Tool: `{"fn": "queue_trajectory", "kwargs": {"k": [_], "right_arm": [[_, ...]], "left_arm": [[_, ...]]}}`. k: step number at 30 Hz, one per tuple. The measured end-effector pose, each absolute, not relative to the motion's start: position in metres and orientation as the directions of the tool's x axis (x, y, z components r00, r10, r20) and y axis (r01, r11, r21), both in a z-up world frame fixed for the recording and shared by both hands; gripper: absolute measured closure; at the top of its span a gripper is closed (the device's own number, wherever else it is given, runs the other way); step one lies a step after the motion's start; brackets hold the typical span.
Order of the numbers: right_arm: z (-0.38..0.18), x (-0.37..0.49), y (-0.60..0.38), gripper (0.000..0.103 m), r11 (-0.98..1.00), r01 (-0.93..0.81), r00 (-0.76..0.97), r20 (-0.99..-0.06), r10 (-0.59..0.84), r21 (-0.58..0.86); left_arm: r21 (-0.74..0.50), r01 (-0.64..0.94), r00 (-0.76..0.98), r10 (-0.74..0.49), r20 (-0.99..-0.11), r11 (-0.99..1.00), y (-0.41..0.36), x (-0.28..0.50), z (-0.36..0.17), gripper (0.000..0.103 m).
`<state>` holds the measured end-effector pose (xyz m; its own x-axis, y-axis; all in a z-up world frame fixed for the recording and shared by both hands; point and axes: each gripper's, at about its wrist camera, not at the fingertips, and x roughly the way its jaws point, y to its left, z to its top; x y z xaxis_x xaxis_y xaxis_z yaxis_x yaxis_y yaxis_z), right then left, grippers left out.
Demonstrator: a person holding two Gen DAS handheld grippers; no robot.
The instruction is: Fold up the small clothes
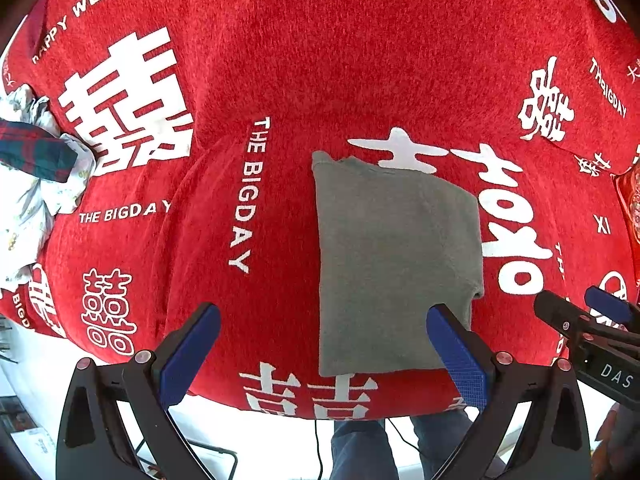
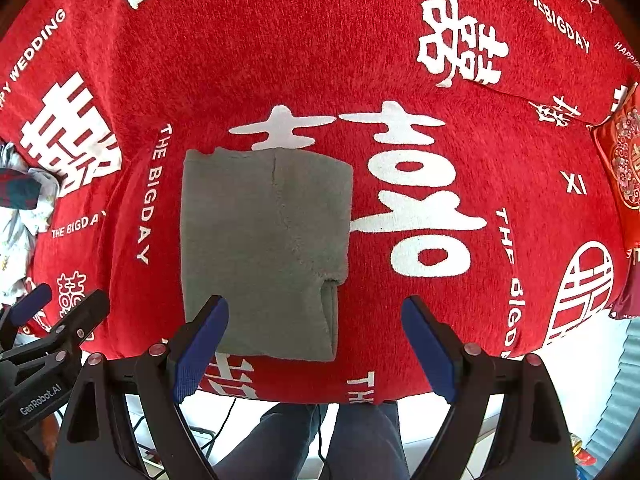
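Hovering above the red cloth (image 1: 280,80) on the worktop, I hold both sets of fingers spread wide and empty: my left gripper (image 1: 324,344) and my right gripper (image 2: 316,340) each point down at the folded grey garment (image 2: 260,248). It lies flat as a neat rectangle near the cloth's front edge, touching neither gripper. A heap of unfolded clothes (image 1: 28,184) sits well apart at the cloth's left edge.

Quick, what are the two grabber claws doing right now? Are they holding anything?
Left gripper: open, holding nothing, above the folded grey fleece garment.
Right gripper: open, holding nothing, above the same garment's near edge.
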<state>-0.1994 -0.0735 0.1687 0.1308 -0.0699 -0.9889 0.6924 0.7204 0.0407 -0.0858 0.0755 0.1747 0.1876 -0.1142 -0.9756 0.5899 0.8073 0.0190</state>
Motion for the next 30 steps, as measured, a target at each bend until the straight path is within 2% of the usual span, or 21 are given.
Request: {"fn": "queue_trajectory", "kwargs": {"k": [30], "right_arm": [[0.170, -0.201, -0.060, 0.013, 0.723, 0.691, 0.122, -0.990, -0.077, 0.030]], "left_arm": [[0.055, 0.573, 0.215, -0.085, -0.973, 0.818, 0.082, -0.083, 0.172, 0.000]]}}
